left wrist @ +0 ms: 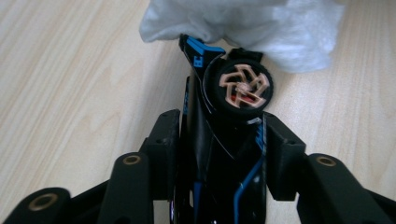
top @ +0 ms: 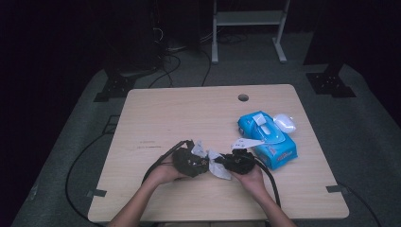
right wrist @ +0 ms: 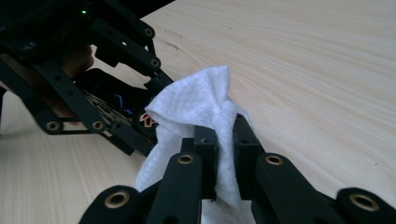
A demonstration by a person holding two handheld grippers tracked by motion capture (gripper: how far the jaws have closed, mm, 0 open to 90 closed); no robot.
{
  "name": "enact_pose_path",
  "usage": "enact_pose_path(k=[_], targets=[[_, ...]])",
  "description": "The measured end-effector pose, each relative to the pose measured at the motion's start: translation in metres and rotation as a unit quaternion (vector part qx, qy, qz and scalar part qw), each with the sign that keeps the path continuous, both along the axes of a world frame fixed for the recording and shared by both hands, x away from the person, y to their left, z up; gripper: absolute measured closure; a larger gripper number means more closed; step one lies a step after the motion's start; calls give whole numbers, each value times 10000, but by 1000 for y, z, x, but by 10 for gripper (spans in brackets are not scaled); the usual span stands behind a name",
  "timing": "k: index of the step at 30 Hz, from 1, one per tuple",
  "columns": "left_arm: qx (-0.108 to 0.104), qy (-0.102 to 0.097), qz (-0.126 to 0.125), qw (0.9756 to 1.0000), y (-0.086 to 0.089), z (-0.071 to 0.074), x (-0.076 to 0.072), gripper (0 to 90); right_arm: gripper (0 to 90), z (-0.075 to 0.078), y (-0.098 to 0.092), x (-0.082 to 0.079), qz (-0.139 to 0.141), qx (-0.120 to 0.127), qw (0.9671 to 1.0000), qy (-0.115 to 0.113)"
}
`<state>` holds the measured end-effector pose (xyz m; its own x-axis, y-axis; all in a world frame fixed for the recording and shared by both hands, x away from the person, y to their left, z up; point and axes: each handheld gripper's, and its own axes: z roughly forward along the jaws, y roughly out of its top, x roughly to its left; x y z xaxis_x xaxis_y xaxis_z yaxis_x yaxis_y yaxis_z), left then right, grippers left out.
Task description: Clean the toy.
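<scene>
Wipe (right wrist: 196, 107) drawn from pack (top: 267, 138), pinched in R gripper (right wrist: 226, 140); L gripper (left wrist: 219, 135) clamps toy car (left wrist: 224, 116); wiping underway, unfinished.

A light wooden counter (top: 161, 118) with rounded corners carries a blue pack of wet wipes (top: 270, 142) near its right edge. The pack's white flap (top: 259, 119) stands open on top. Just beside the pack, at its far right corner, lies a small white case (top: 285, 123). A round cable hole (top: 243, 98) sits near the counter's far edge. Behind the counter, on the grey floor (top: 302, 80), stands a white metal frame (top: 248, 21), with dark cables (top: 175, 59) trailing to its left.
</scene>
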<state>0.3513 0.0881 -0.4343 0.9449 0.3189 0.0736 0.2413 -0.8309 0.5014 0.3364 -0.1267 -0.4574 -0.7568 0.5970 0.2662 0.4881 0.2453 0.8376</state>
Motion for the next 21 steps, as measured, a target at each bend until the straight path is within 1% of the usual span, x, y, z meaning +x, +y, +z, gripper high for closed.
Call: enact_pose_path(k=[1,2,4,5,6,9,10,12,14,15,17,18,19,20,21], targets=[[25,61,-13,10000,-1,1,1,562,834,-1,0,0,4,-2,10000,28],[62,53,-44,10000,-3,2,1,568,834,-2,0,0,5,38,10000,77],[165,-42,-115,9998,-6,3,-1,573,834,-3,-1,1,21,54,9998,202],[183,-96,-137,9997,-7,3,-2,573,834,-3,-1,1,19,54,9998,214],[141,-138,-136,9997,-7,4,-3,574,834,-3,-2,1,22,64,9997,240],[-159,-142,-112,9997,-3,6,-4,574,834,0,-6,2,35,273,9991,326],[-274,-188,-128,9994,-2,8,-4,574,834,2,-7,1,37,398,9986,355],[-531,-264,-129,9982,2,13,-6,574,834,9,-10,1,64,548,9980,306],[-791,-337,-94,9963,4,20,-8,574,835,19,-11,-2,92,663,9975,210],[-960,-364,-72,9947,6,24,-9,574,835,25,-11,-3,121,725,9972,144],[-1148,-515,-119,9920,8,30,-12,574,834,38,-10,-7,172,833,9964,-18],[-1249,-550,-105,9906,9,32,-13,574,835,43,-10,-9,195,879,9959,-77],[-1402,-580,-105,9884,11,34,-15,574,835,46,-10,-10,207,901,9956,-125],[-1504,-585,-96,9868,12,36,-17,574,835,51,-12,-11,173,877,9957,-224],[-1646,-595,-79,9845,15,38,-19,573,835,53,-13,-12,144,826,9961,-282]])
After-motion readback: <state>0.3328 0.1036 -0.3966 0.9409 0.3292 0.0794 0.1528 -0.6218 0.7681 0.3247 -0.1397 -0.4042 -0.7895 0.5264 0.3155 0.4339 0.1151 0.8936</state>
